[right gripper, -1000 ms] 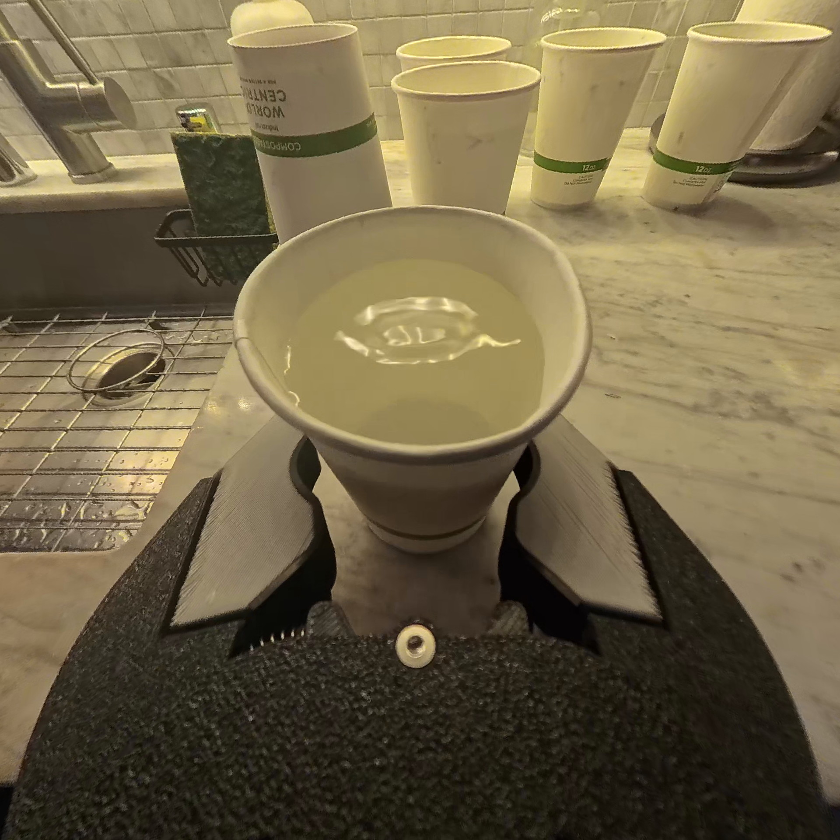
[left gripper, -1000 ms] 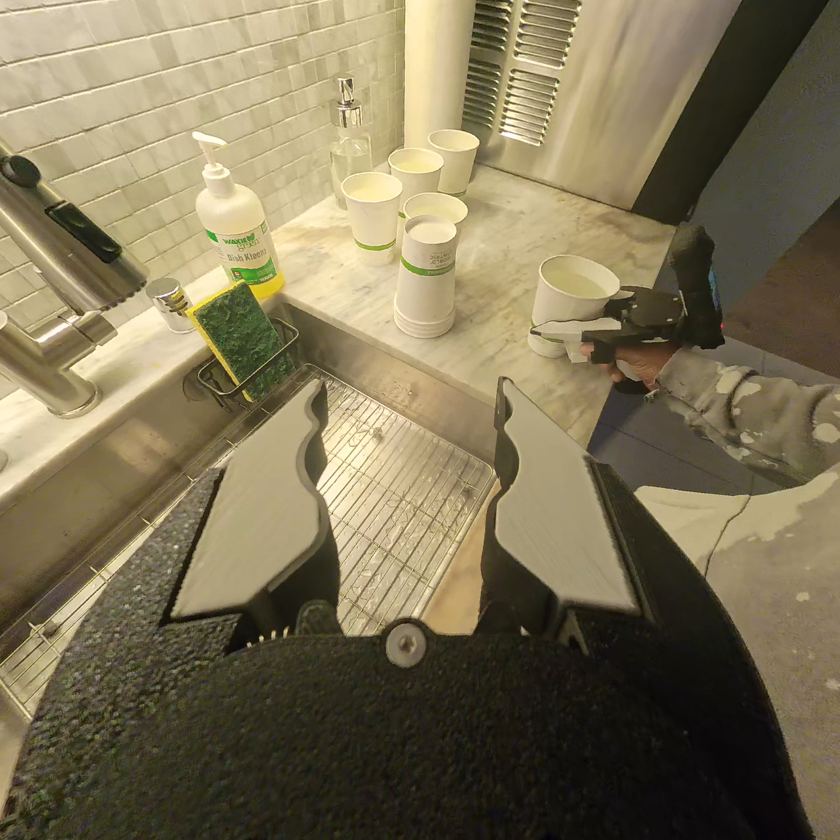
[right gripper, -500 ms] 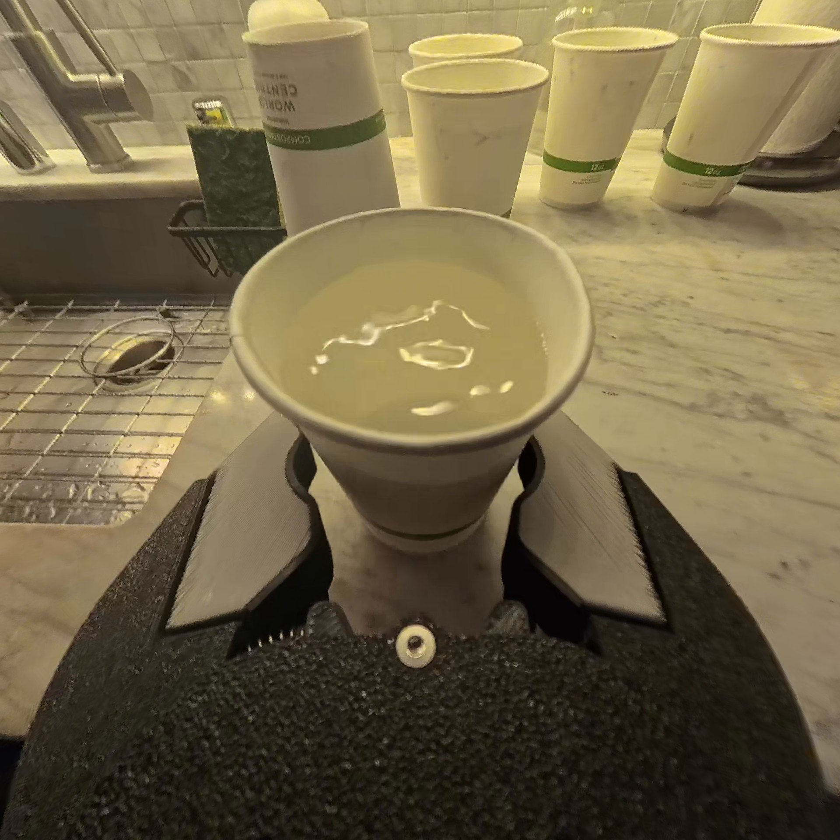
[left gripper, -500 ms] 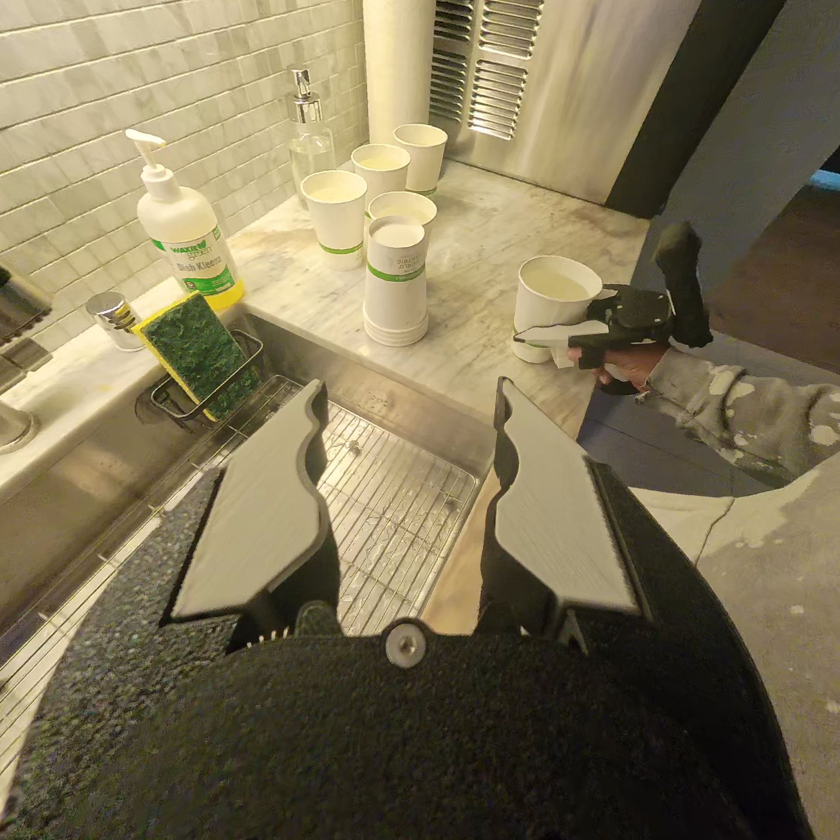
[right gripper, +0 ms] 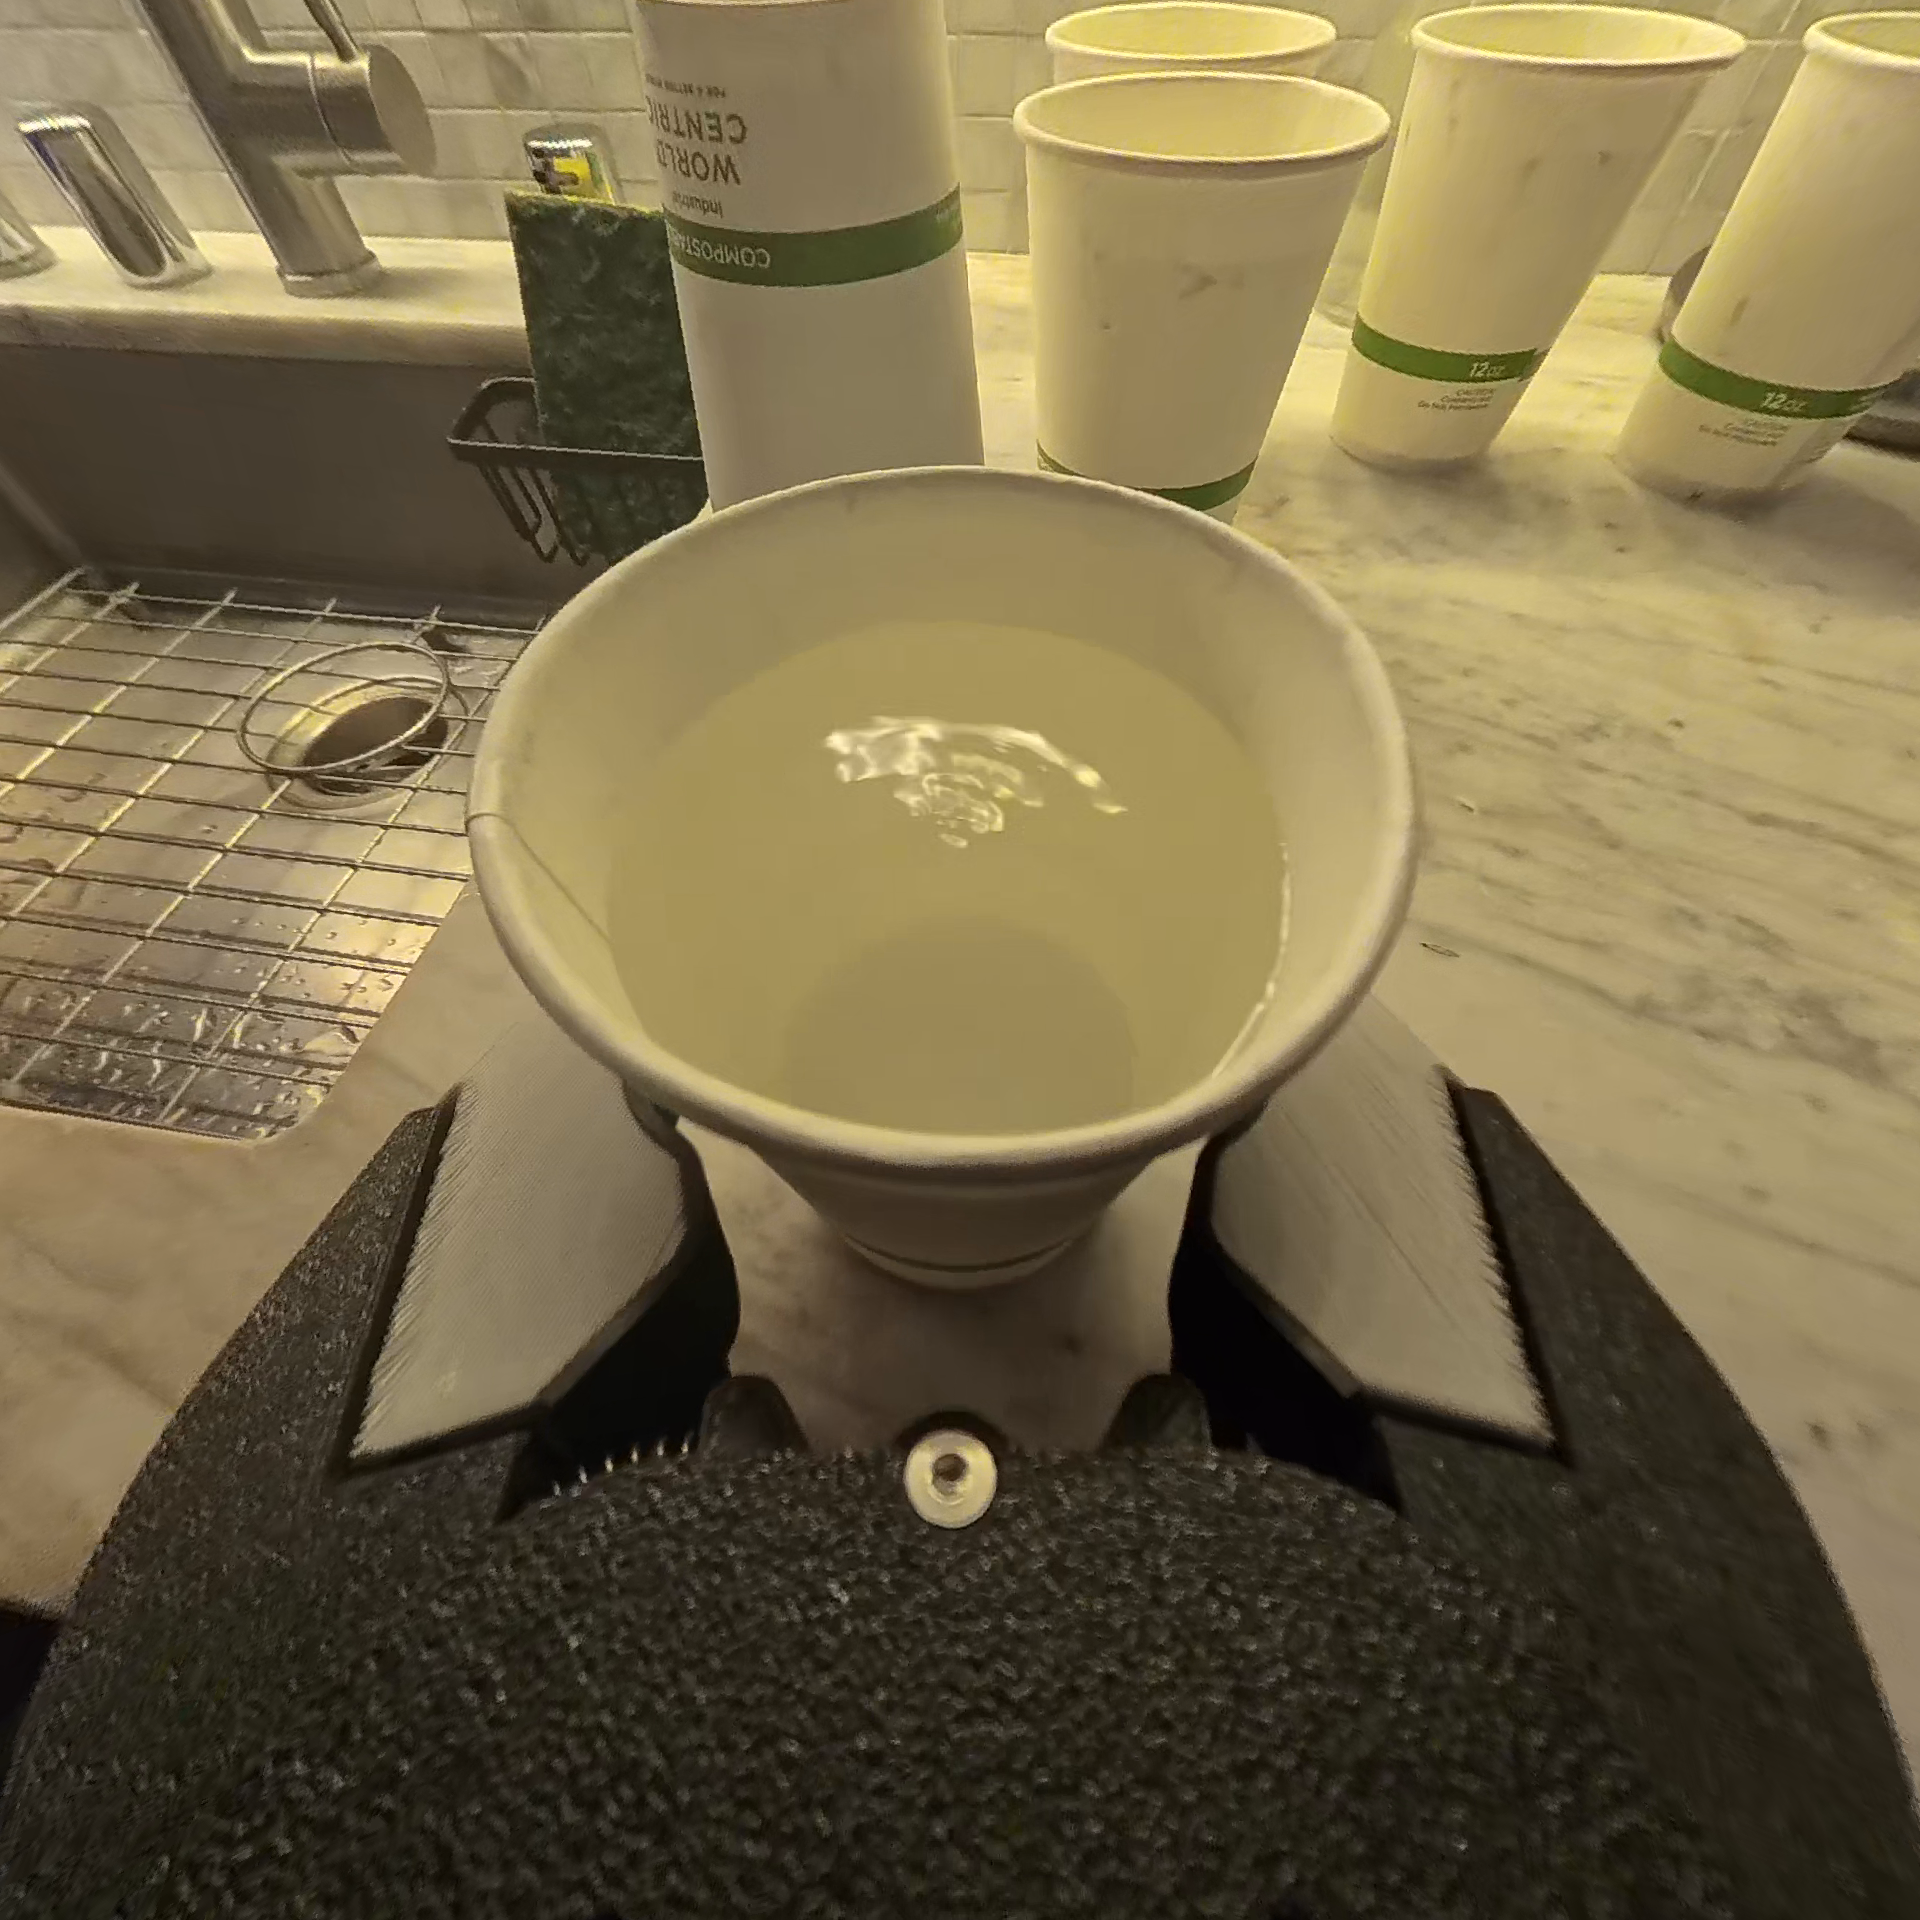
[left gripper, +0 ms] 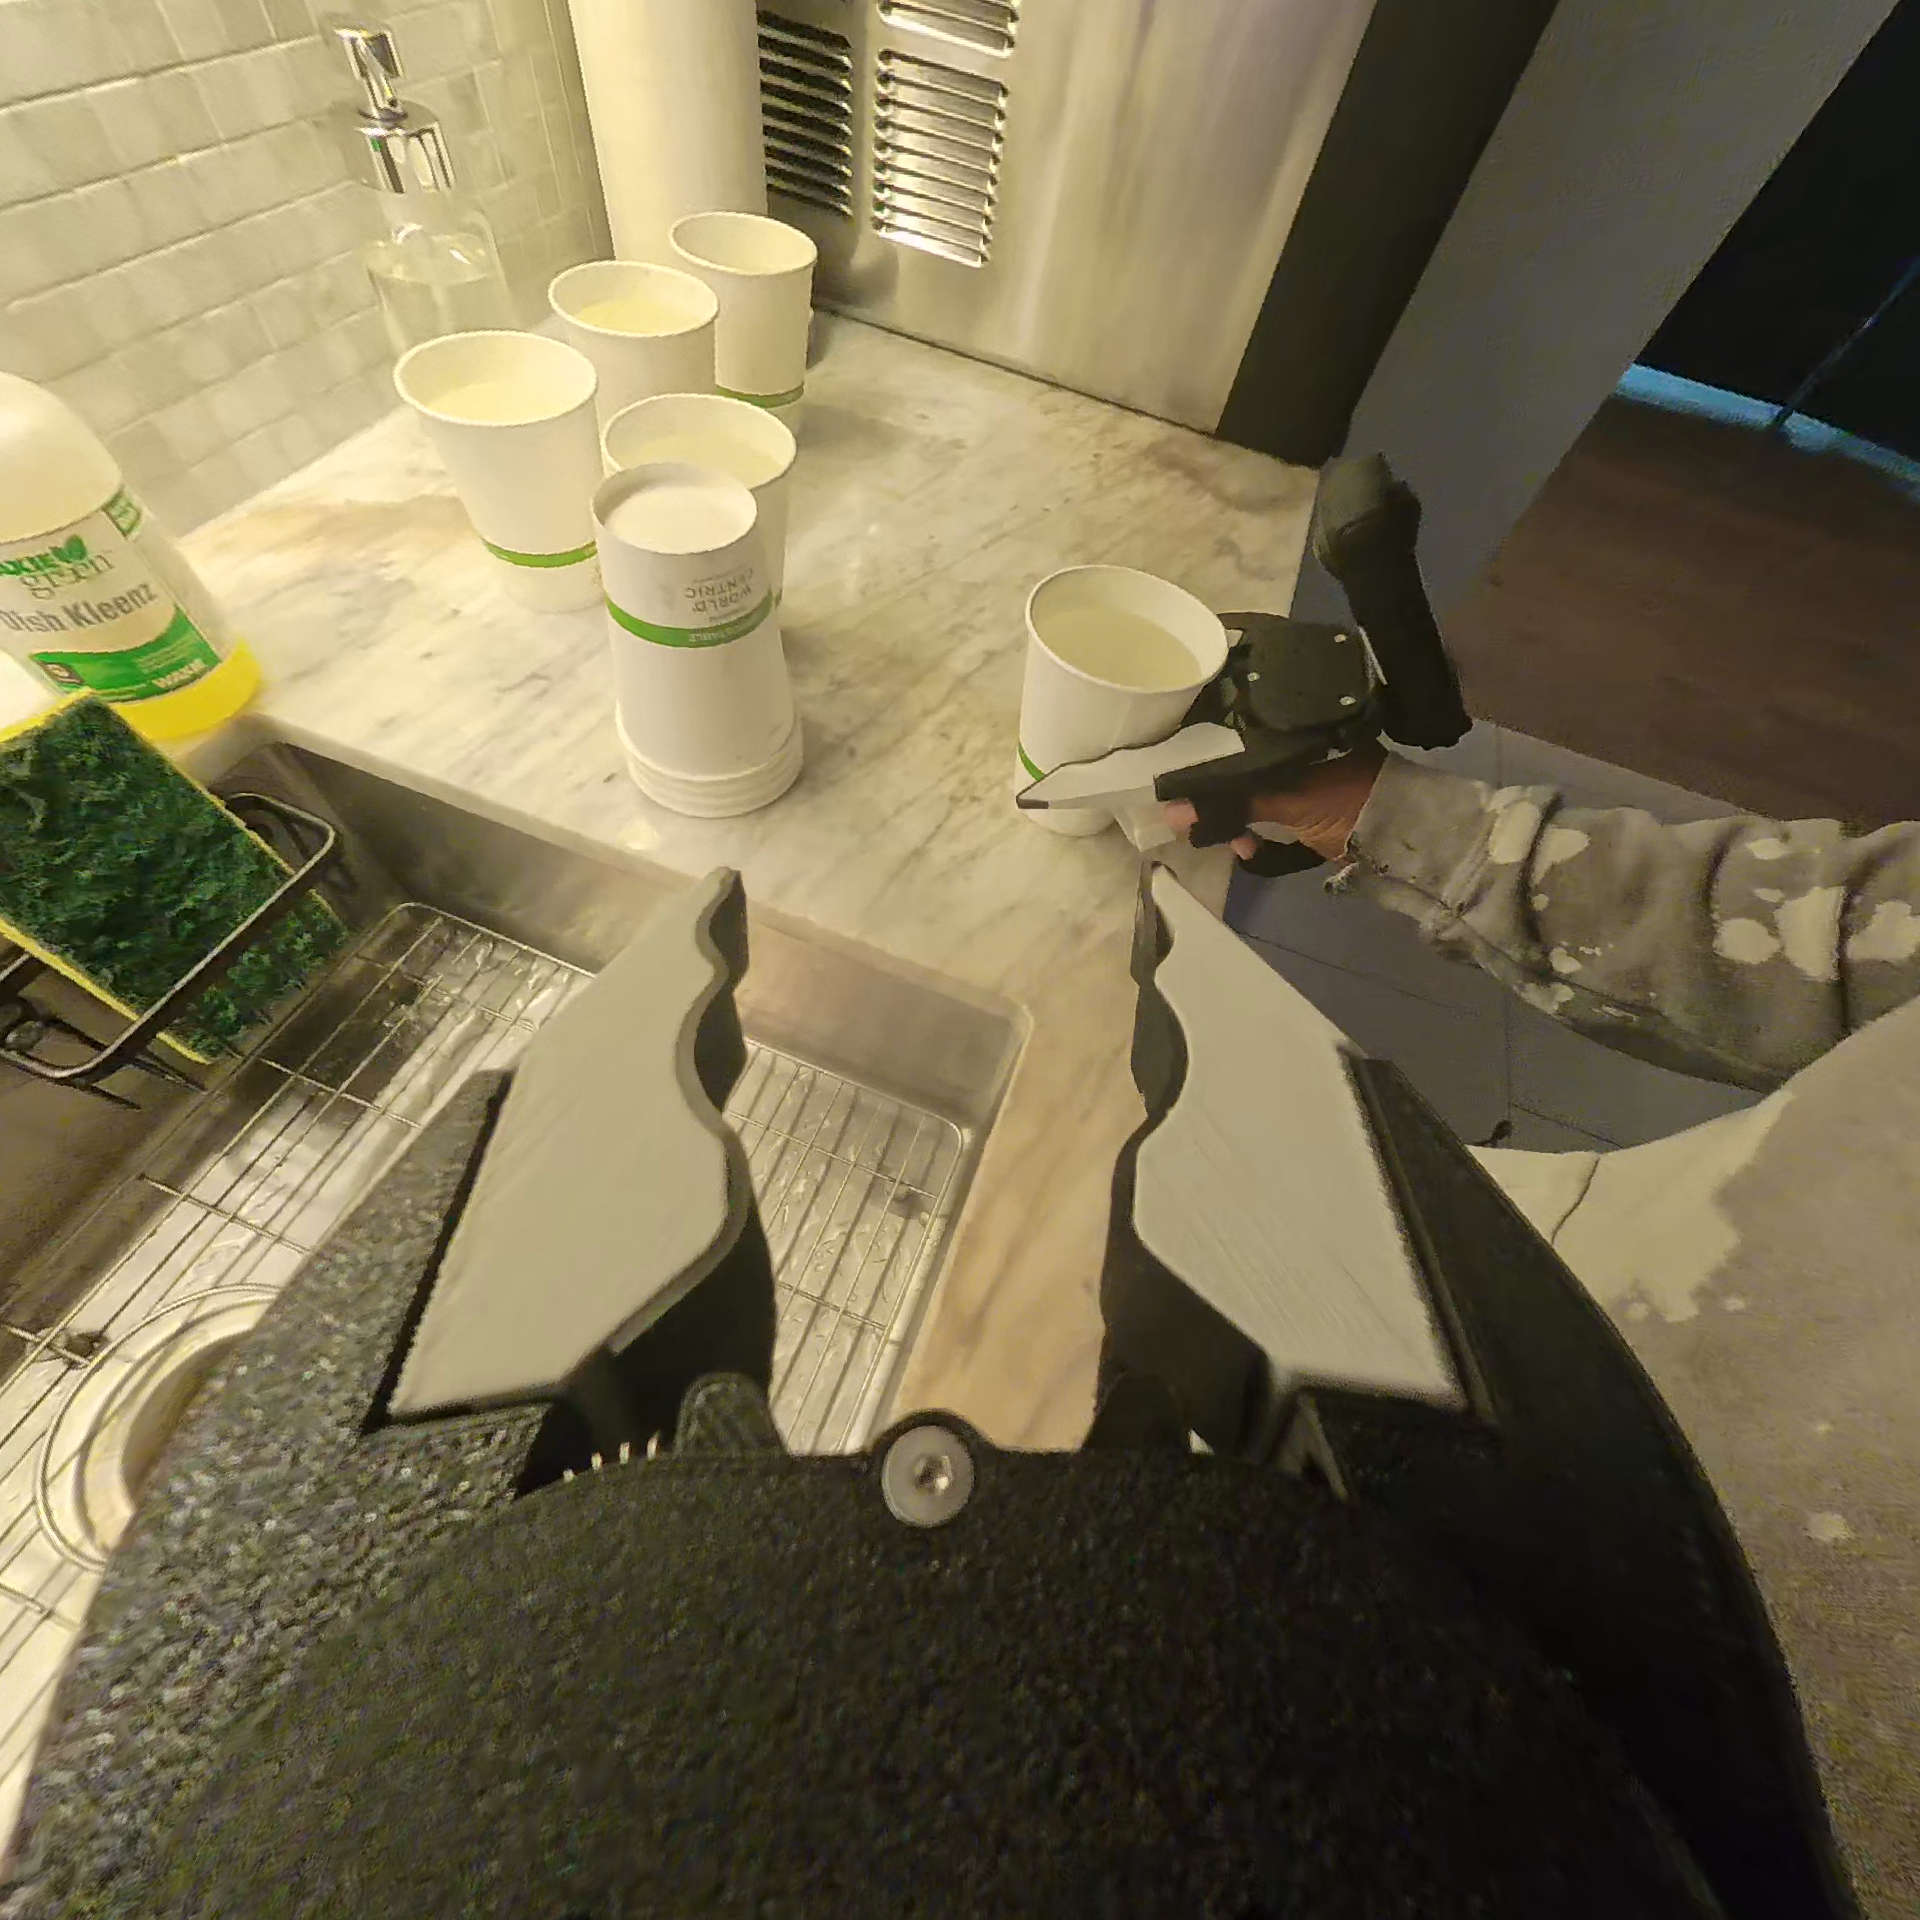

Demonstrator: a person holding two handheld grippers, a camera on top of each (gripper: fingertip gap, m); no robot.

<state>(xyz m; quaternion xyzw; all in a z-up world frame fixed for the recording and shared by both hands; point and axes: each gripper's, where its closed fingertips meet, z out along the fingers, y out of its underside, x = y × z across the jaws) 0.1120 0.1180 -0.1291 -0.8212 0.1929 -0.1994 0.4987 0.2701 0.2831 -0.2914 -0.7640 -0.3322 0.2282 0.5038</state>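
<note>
Right gripper (right gripper: 940,1122) clamps water-filled paper cup (right gripper: 940,831), center frame; inverted cup stack (right gripper: 821,249) directly behind, upper middle. Left gripper (left gripper: 935,904) spread wide, empty, over sink (left gripper: 883,1174), lower center.

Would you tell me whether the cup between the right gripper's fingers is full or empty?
Nearly full: pale liquid in the cup reaches close below its rim, glinting.

The filled cup (right gripper: 940,862) hides the right claw's (right gripper: 940,1117) fingertips.
</note>
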